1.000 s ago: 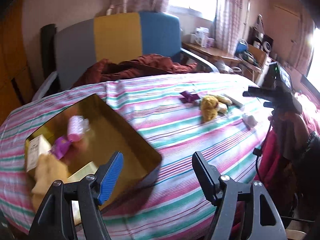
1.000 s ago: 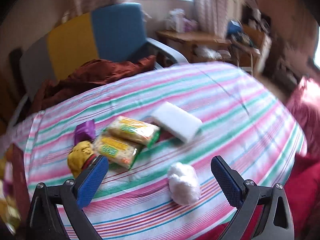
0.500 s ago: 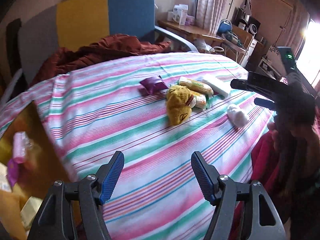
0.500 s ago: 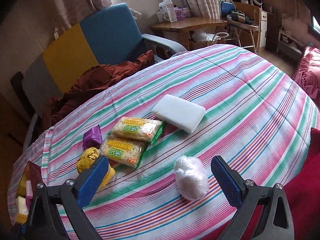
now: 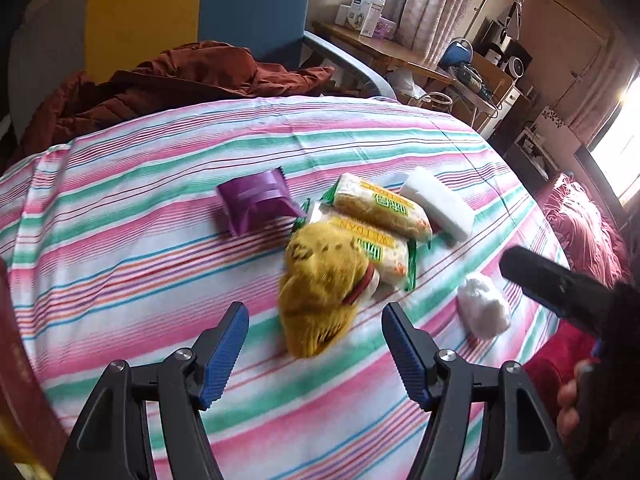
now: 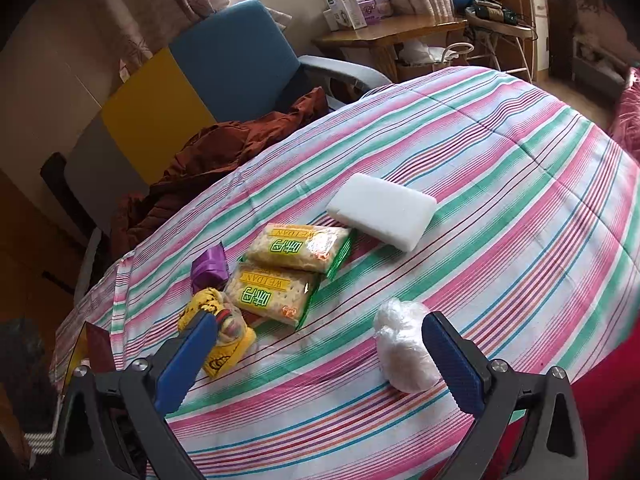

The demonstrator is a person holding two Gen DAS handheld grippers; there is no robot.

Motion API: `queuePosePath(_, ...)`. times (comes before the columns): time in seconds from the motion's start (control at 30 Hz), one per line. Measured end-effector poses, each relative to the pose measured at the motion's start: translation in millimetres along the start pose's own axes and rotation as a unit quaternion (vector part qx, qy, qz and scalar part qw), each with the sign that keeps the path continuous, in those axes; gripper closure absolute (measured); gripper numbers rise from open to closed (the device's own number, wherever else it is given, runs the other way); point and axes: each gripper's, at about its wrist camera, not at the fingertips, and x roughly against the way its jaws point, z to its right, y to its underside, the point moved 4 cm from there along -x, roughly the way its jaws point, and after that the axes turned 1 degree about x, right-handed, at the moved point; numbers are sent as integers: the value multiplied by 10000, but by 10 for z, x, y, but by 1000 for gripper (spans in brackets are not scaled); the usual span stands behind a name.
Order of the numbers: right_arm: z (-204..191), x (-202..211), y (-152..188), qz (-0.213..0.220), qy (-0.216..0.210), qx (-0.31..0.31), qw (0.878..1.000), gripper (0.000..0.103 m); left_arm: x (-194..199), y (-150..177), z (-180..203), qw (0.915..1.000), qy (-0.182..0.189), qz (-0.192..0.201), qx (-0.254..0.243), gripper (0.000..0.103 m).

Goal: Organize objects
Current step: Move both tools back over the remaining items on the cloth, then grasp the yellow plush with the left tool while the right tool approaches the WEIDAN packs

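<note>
Striped bedding in pink, green and white fills both views, a bed [image 6: 500,168] with a blue-and-yellow armchair [image 6: 224,64] behind it and a rust-brown jacket [image 5: 172,80] slumped on the seat. On the cover sits a tight little cluster. Biggest is the white foam block [image 6: 382,210], then two cracker packets [image 6: 276,284] lying side by side and touching, then the yellow plush toy [image 5: 324,284], which leans on the nearer packet. A purple wrapped pack [image 5: 254,202] sits just beyond, and a crumpled clear plastic bag [image 6: 404,350] lies apart, closer to the edge.

Left hand-held gripper [image 5: 316,340] is spread wide and holding nothing, lined up square on the plush toy. Right hand-held gripper [image 6: 316,356] is equally wide and empty, with the plastic bag just inside its right finger.

The plush looks like the pick. It is soft, so go low and pinch across the middle of the body, clear of the cracker packet beneath its far side, or that packet may drag along.
</note>
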Motion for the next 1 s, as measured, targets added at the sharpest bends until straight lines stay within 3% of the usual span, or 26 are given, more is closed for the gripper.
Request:
queuePosePath(0.2, 16, -38, 6, -109, -106, -36, 9999, 0, -418, -129, -7, 9998, 20, -180, 119, 32)
queuePosePath(0.27, 18, -55, 9, -149, -127, -46, 9998, 0, -491, -88, -39, 9994, 119, -266, 193, 39)
queuePosePath(0.33, 22, -58, 9, -167, -131, -48, 9998, 0, -406, -37, -59, 9994, 190, -152, 241, 60)
queuePosePath(0.5, -5, -65, 9, -202, -175, 12, 9996, 0, -90, 323, -111, 9990, 312, -17, 321, 60)
queuePosePath(0.67, -84, -95, 52, -319, -152, 250, 9991, 0, 149, 715, -98, 9992, 387, 9, -51, 60)
queuePosePath(0.87, -430, -266, 84, -867, -331, 1310, 9870, 0, 185, 853, -217, 9984, 554, -65, 21, 66)
queuePosePath(1.0, -579, -504, -166, -1068, -224, 2394, 9648, 3, 178, 858, -267, 9979, 643, -36, 67, 68)
